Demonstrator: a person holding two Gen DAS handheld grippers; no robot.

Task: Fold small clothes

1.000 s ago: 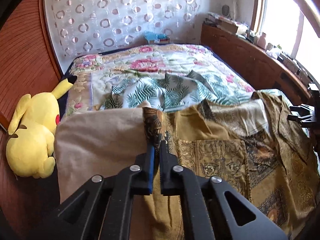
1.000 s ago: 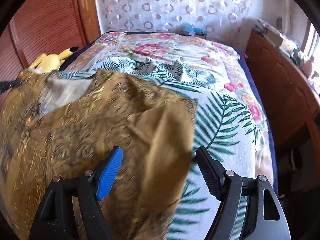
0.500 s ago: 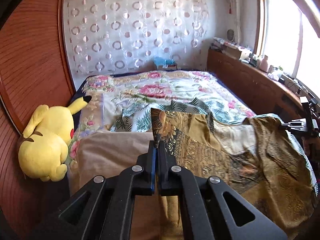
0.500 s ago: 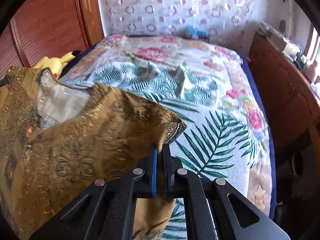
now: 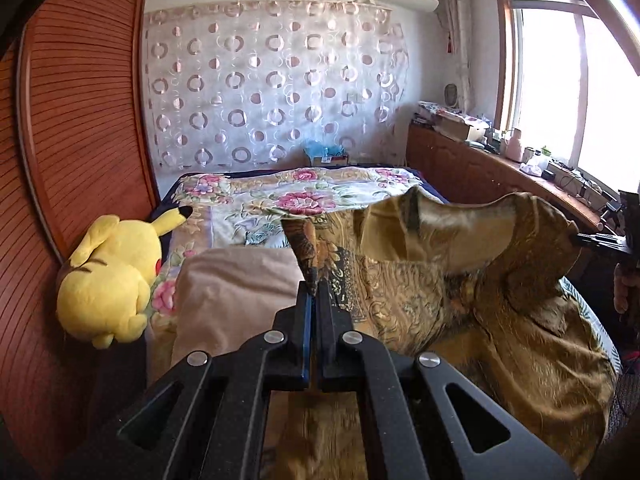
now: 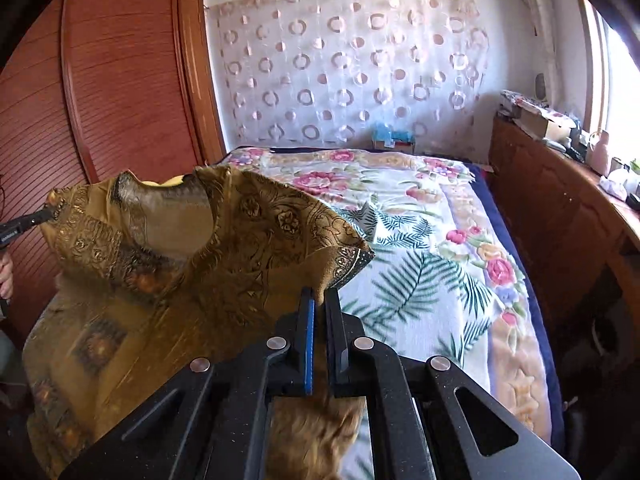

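A golden-brown patterned garment hangs between my two grippers above the bed. My left gripper is shut on its left shoulder corner. My right gripper is shut on the other shoulder corner; the garment spreads to its left with the neckline facing up. The right gripper's tip shows at the far right of the left wrist view. The left gripper's tip shows at the far left of the right wrist view. The garment's lower part drapes down over the bed edge.
The bed has a floral and palm-leaf cover. A beige pillow and a yellow plush toy lie at its left side by a red-brown wooden wall. A wooden cabinet with clutter runs along the right.
My right gripper has closed on the garment's corner. Both grippers have lifted the garment up off the bed, so its top edge now hangs stretched between them.
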